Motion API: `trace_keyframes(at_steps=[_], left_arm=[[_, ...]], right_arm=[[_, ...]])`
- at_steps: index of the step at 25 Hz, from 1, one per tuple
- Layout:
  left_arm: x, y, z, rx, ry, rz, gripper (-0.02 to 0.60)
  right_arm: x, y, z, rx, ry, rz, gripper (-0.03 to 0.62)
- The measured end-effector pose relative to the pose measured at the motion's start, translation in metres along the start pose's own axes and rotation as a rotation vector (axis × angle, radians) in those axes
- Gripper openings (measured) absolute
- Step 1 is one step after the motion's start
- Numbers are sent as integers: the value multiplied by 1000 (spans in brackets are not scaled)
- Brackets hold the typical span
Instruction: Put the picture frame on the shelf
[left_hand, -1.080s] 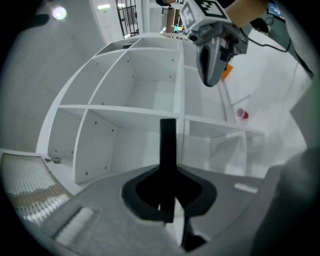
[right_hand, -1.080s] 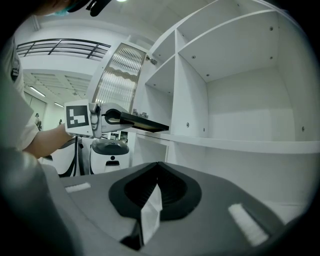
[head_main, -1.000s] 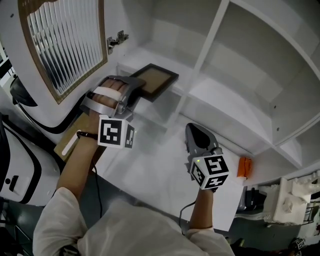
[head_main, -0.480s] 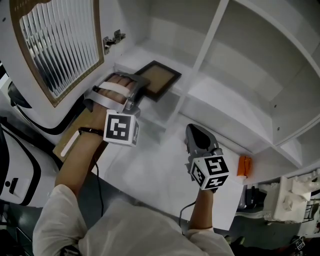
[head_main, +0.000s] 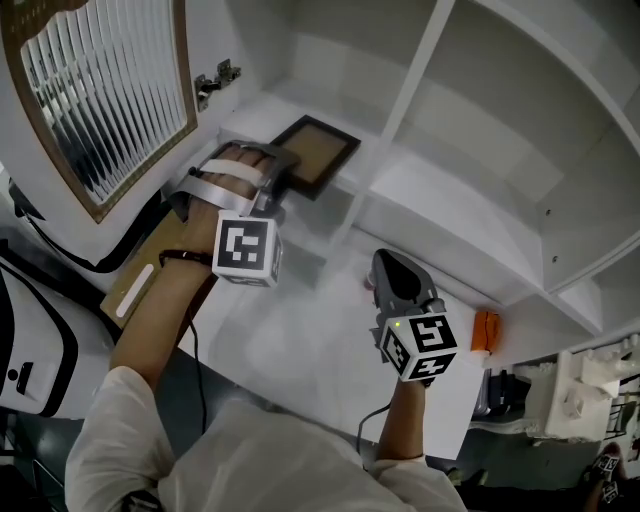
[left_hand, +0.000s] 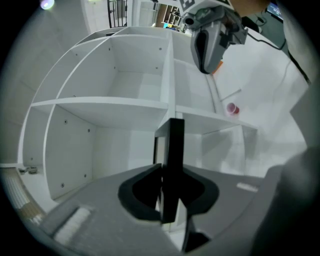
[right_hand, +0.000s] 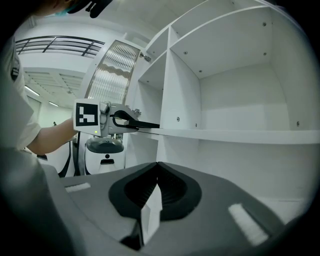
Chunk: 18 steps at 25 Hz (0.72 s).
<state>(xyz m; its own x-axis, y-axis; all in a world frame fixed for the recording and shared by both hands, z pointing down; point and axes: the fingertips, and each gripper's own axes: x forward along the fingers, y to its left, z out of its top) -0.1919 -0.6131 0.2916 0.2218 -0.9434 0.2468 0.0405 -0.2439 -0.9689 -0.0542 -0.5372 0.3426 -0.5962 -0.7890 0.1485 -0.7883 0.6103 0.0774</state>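
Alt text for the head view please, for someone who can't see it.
The left gripper holds a dark picture frame flat on a white shelf, its fingers just beginning to open with the frame's edge between them. The right gripper hangs shut and empty in front of the shelf.

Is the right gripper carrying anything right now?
No, the right gripper has its jaws together with nothing between them.
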Motion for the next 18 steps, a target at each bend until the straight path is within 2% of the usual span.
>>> trace_keyframes(at_steps=[5, 9, 18], left_arm=[[8, 2, 1, -3, -4, -15, 74], [15, -10, 3, -3, -5, -71, 165], [29, -14, 6, 6, -2, -122, 269]], right_arm=[[2, -8, -4, 6, 7, -11, 6], [3, -13, -7, 17, 1, -25, 6], [5, -18, -11, 14, 10, -38, 6]])
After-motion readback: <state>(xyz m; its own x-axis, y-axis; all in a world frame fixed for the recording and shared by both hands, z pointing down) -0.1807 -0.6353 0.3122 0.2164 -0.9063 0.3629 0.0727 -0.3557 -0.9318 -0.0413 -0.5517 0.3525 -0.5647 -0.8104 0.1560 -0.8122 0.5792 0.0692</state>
